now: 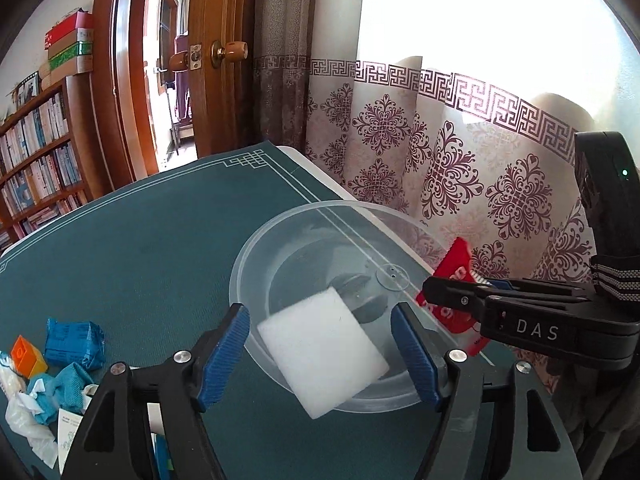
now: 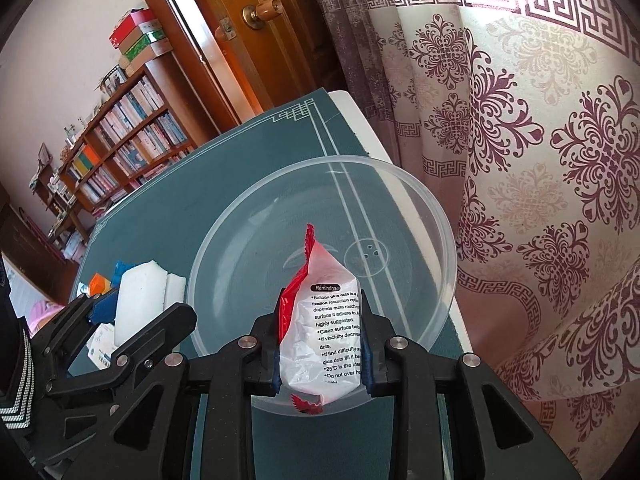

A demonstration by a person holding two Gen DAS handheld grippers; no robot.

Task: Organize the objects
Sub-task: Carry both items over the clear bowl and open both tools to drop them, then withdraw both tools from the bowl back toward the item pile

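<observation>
Clearly the right gripper (image 2: 322,354) is clamped on a red and white packet (image 2: 320,320), which hangs over the near side of the clear plastic bowl (image 2: 420,196), toward six o'clock of its rim. The packet looks light, thin and crinkly, so a pinch across its flat middle, as now, should hold it; its slick film could slide if the grip eases.

The left gripper (image 1: 320,354) stands wide open with nothing between its blue pads (image 1: 226,354). Whether the white sponge block (image 1: 320,344), seen between them, rests tilted on the bowl's near wall at about seven o'clock or is dropping in cannot be told. It appears soft and nearly weightless, best taken across its narrow sides.

At nine o'clock of the bowl, on the green mat (image 1: 160,240), lie a blue packet (image 1: 74,342), an orange cube (image 1: 26,356) and crumpled wrappers (image 1: 28,416).
</observation>
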